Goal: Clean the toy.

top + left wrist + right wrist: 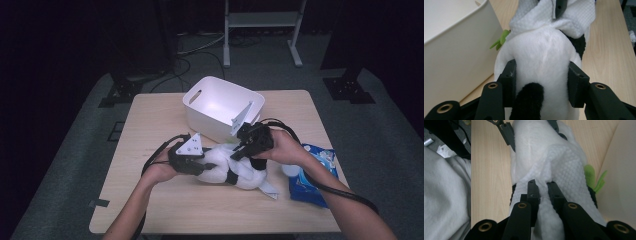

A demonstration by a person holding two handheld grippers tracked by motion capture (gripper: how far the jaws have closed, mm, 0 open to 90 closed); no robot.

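Left hand-held gripper clamps the soft black-and-white plush panda at its body. Right hand-held gripper pinches the limp white textured wipe draped over it; both will yield easily.

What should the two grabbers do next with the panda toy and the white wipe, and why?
Probably the right gripper should drag the wipe a little along the plush panda, rubbing its fur. The left gripper is shut on the panda's body, pinning it on the table, and the right gripper is shut on a fold of the wipe draped over the toy, so the toy looks steady enough to wipe.
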